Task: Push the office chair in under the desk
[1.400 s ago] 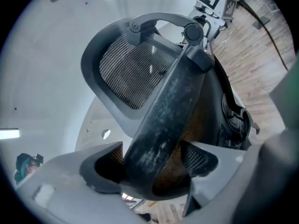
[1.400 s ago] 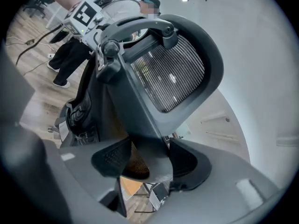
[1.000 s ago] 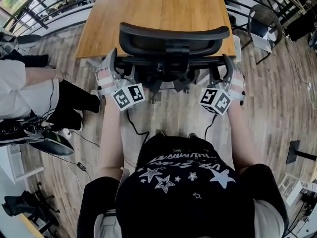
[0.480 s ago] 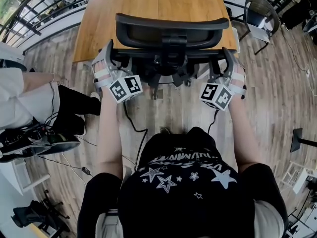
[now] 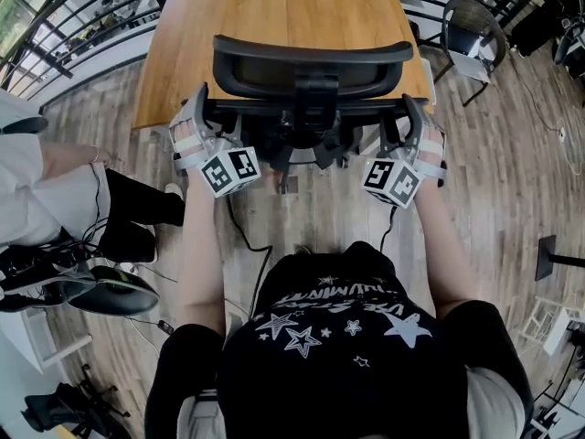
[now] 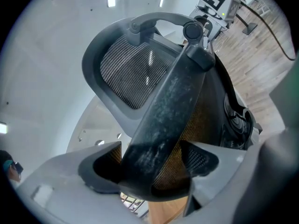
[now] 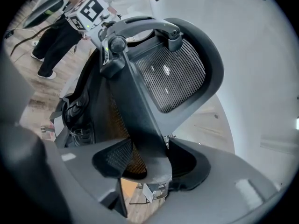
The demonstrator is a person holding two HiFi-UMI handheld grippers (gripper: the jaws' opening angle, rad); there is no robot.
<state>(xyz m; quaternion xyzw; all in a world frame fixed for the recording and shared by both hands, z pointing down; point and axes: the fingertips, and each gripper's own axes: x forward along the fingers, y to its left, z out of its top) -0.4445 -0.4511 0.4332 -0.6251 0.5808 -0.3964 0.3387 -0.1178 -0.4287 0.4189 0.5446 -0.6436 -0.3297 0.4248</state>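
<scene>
The office chair (image 5: 311, 62) is judged fairly heavy but easy to move if it rolls on casters, which no view shows. Its rigid plastic back frame should take a push without flexing, while the mesh panels would give and are poor places to press. The sensible hold is the one in use, on the two side rails of the back at matching height, so the push goes straight and the chair does not swivel. The left hand-held gripper (image 5: 201, 117) is clamped on the left rail (image 6: 173, 106), which fills the gap between its jaws. The right hand-held gripper (image 5: 409, 126) grips the opposite rail (image 7: 140, 120) in the same way. The smooth rails could slip in the pads if pulled sideways. The chair is black and dark grey, with a curved headrest (image 6: 135, 73) of fine ribbed mesh in a glossy frame and scuffed, dusty rails. It stands on the plank floor (image 5: 512, 181) with its back at the near edge of the wooden worktop (image 5: 274, 7) and its seat apparently already beneath.
</scene>
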